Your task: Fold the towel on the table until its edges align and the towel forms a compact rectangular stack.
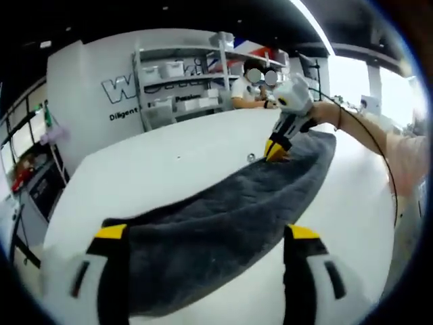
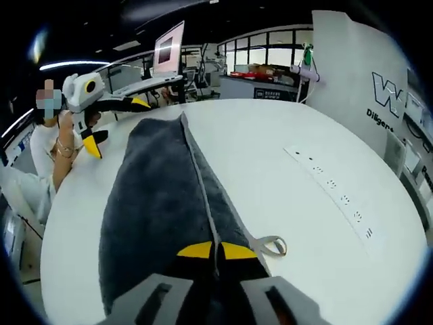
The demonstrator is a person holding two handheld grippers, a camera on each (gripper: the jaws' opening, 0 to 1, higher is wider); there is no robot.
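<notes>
Towel (image 2: 162, 203): dark grey, folded lengthwise, lying on white table (image 2: 284, 169). Right gripper (image 2: 216, 252): clenched on the towel's near end. Left gripper (image 1: 206, 233): jaws apart, straddling the opposite end.

Grey towel (image 2: 162, 203), folded lengthwise, on table (image 2: 284, 183)

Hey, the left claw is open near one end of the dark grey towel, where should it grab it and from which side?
Probably the near end of the dark grey towel, at the corner of its doubled edge. It lies flat on the white table, so the left claw should come in low along the towel's length. The right claw is already shut on the far end.
</notes>
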